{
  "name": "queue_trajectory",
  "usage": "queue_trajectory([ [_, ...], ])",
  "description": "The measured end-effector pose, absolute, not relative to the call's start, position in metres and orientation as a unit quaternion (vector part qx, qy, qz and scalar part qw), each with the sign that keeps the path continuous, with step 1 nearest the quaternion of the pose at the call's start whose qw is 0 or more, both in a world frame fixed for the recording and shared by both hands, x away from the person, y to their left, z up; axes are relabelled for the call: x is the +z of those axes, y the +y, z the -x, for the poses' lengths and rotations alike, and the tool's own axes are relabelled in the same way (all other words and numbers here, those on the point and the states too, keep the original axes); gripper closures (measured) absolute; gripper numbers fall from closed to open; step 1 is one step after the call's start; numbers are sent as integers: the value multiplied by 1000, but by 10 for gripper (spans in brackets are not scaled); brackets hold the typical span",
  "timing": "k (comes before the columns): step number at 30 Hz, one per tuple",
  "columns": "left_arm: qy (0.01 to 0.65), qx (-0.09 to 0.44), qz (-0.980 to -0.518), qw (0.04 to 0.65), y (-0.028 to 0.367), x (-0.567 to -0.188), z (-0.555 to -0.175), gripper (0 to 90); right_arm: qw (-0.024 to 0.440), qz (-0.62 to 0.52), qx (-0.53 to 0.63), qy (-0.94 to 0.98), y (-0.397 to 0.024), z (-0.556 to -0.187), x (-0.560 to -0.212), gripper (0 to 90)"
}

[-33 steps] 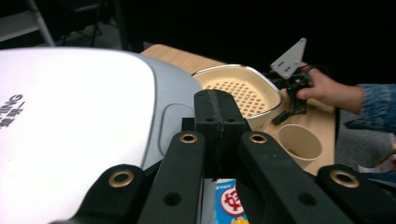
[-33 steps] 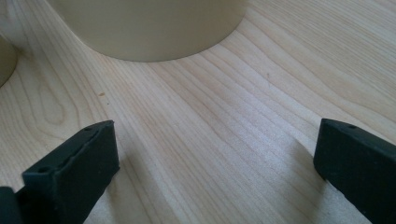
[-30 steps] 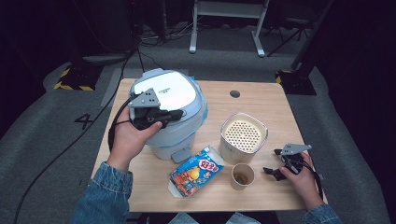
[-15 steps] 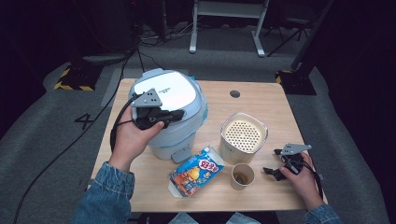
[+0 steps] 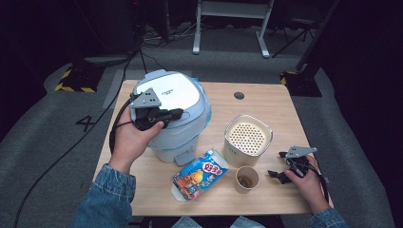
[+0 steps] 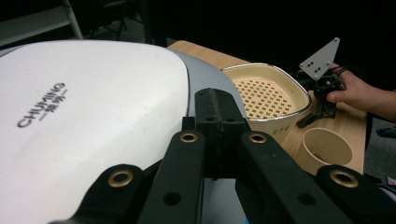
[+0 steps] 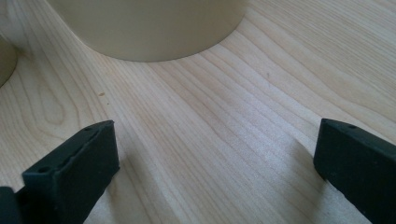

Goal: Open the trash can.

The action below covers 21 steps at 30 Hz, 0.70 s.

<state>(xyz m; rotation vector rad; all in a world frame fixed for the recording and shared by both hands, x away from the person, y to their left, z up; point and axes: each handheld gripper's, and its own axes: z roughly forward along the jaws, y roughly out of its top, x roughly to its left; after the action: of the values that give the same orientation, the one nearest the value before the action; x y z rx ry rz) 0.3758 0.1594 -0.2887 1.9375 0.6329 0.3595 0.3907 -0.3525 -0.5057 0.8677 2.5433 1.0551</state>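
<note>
My two claws at a wooden table (image 5: 266, 102) with an air fryer.

My left claw (image 5: 175, 113), jaws together, rests over the air fryer (image 5: 178, 92) near the table's far left corner, perhaps touching its lid. My right claw (image 5: 278, 174), jaws apart, lies near the right edge, beside the perforated basket (image 5: 247, 137).

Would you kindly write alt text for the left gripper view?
The left gripper, fingers shut, rests above the white lid of an air fryer. Beyond stand a cream perforated basket and a paper cup on the wooden table, with the right gripper held by a hand.
</note>
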Motion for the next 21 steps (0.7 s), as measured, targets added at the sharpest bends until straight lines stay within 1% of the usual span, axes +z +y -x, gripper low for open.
queue_trajectory([
  [8, 257, 139, -811, 506, 152, -289, -372, 900, 127, -298, 363, 874, -353, -391, -506, 2],
  [9, 255, 123, -811, 512, 153, -289, -371, 889, 127, -298, 363, 874, -353, -391, -506, 2],
  [10, 255, 123, -811, 512, 153, -289, -371, 827, 127, -298, 363, 874, -353, -391, -506, 2],
  [11, 255, 131, -805, 520, 152, -289, -369, 715, 127, -298, 363, 874, -352, -391, -506, 2],
  [12, 255, 131, -805, 520, 152, -289, -369, 674, 127, -298, 363, 874, -352, -391, -506, 2],
  [13, 249, 142, -808, 515, 152, -288, -366, 648, 127, -298, 363, 874, -353, -391, -506, 2],
  [14, 247, 138, -809, 515, 151, -288, -364, 648, 127, -298, 363, 874, -353, -391, -506, 2],
  [15, 244, 138, -811, 514, 151, -288, -359, 585, 127, -298, 363, 874, -352, -391, -506, 2],
  [16, 244, 138, -811, 514, 151, -288, -359, 562, 127, -298, 363, 874, -352, -391, -506, 2],
  [17, 240, 137, -815, 510, 150, -288, -356, 562, 127, -298, 363, 874, -352, -391, -506, 2],
  [20, 229, 134, -819, 509, 151, -289, -349, 511, 127, -298, 363, 874, -352, -391, -506, 2],
  [21, 221, 127, -821, 511, 151, -291, -344, 479, 127, -299, 363, 874, -352, -391, -506, 2],
])
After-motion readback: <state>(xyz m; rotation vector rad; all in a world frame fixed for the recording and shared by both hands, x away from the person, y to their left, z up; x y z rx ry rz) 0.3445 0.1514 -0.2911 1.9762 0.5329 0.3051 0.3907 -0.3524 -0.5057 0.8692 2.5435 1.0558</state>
